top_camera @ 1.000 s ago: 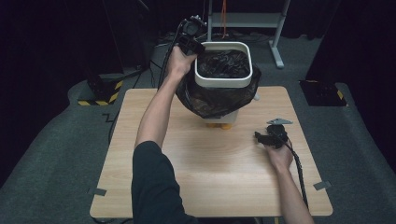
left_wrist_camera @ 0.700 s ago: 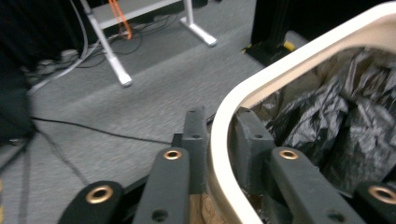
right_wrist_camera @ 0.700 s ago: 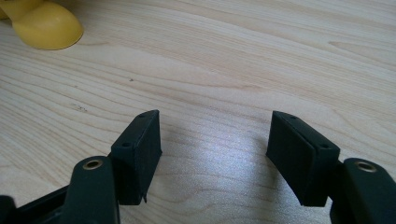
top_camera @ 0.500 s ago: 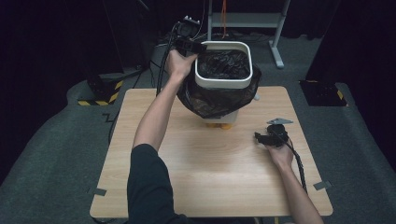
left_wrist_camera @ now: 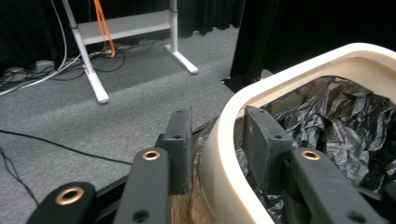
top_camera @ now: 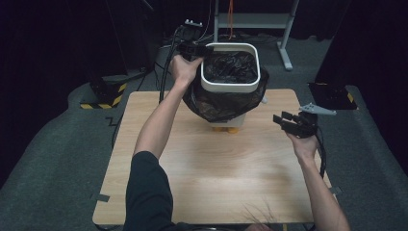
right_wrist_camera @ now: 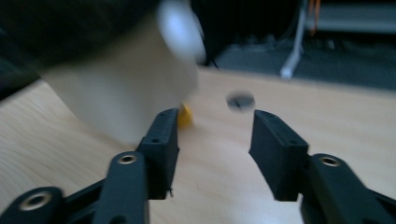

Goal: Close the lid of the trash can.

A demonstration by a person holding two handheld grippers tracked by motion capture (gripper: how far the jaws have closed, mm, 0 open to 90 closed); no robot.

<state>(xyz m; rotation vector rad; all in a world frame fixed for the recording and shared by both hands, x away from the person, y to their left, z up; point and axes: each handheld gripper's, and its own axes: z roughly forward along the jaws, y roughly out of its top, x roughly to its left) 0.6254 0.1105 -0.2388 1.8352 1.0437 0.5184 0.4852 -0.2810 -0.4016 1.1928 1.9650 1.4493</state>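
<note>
Left gripper point(top_camera: 194, 48), jaws straddling the near-left rim of the white bin point(top_camera: 231, 67): one jaw outside the wall, the other inside against the black liner bag point(top_camera: 230, 66). In the left gripper view point(left_wrist_camera: 212, 140) a gap shows between the outer jaw and the wall, and the jaws have just been opening with the rim between them, so this reads as spread about the rim, not pinching it.

Bin stands at the far middle of the bench point(top_camera: 202, 187), the bag tucked inside it and draped over its outer walls. Small yellow feet point(top_camera: 225, 129) show under its near side.

Right gripper point(top_camera: 293, 122), well to the right of the bin, held in the air above the bench edge. Jaws part-spread and nothing between them in the right gripper view point(right_wrist_camera: 212, 135); they have just been closing on air. That view is blurred; the bin wall point(right_wrist_camera: 126, 88) is ahead and to its left.

Step in hand, by my reading: seating the liner over the rim. To do it well:
- keep the left jaws astride the rim to steady the bin, without snagging the thin film;
- bring the right gripper to the bin's right side, pinch only loose plastic below the rim, pull down evenly;
- watch for the bin tipping on its feet.
</note>
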